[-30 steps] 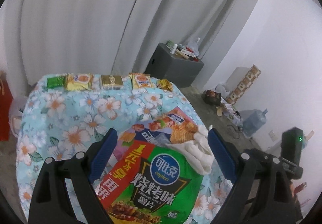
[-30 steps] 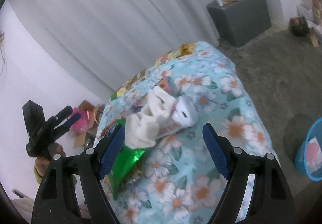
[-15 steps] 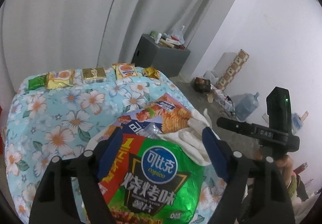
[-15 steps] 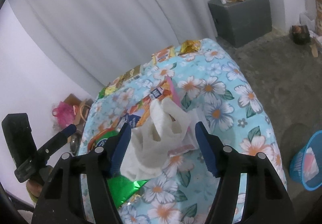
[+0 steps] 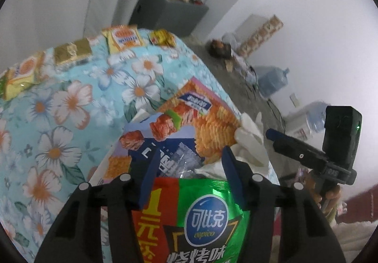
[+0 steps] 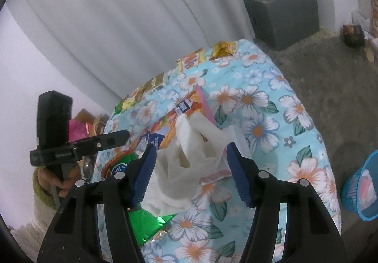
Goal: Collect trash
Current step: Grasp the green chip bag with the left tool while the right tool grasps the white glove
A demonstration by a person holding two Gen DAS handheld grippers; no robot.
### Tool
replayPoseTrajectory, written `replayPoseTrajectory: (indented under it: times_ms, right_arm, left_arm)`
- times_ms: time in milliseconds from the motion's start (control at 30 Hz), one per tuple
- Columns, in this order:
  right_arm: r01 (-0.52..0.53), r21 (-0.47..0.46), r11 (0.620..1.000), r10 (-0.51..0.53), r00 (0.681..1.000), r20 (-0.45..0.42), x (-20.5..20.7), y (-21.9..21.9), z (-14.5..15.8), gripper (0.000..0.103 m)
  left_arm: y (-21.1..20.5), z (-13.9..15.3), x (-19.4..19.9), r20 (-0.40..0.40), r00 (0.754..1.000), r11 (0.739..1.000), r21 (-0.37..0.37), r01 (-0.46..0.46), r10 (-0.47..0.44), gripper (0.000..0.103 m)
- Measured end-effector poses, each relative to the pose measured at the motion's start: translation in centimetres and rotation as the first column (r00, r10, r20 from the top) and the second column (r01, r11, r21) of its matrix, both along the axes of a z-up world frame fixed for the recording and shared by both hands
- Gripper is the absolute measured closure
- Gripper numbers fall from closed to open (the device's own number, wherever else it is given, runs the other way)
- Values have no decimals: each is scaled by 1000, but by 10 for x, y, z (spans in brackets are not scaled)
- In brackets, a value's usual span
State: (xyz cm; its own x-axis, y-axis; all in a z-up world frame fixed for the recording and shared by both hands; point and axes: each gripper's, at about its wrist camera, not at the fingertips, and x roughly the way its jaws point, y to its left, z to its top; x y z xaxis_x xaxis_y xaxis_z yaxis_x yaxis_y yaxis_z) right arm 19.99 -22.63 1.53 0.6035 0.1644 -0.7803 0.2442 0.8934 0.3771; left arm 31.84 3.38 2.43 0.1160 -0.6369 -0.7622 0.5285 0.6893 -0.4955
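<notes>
The left gripper (image 5: 189, 166) is seen closing, half-wide, around the top edge of a green chip bag (image 5: 203, 220); whether its pads press cannot be told. The right gripper (image 6: 191, 159) is shown closing, jaws still apart, about a white glove (image 6: 186, 166). Both items lie on a flowered tablecloth (image 6: 278, 107), beside an orange snack packet (image 5: 208, 118). A blue bin (image 6: 363, 189) stands on the floor.

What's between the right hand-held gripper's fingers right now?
The white crumpled tissue, seen in the right wrist view; the right hand-held gripper is closing around it.
</notes>
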Motion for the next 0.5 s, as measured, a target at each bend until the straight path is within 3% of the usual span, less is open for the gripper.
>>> replayPoseTrajectory:
  times_ms: [200,367,500]
  right_arm:
    - [-5,6,1000,5,1000,-3,1,1,-2,46]
    - [-3,11,1000,3,1000,-4,2,1,-3,46]
    - [-5,16,1000,6,1000,-8,2,3,-5,47]
  left_arm:
    - [-10,-13,3,-14,997,994,80,71,-70,51]
    - [-17,-16,-6,53,993,979,178,95,-106,51]
    - [-19,-18,-6,75,992,976,198,85,-102,54]
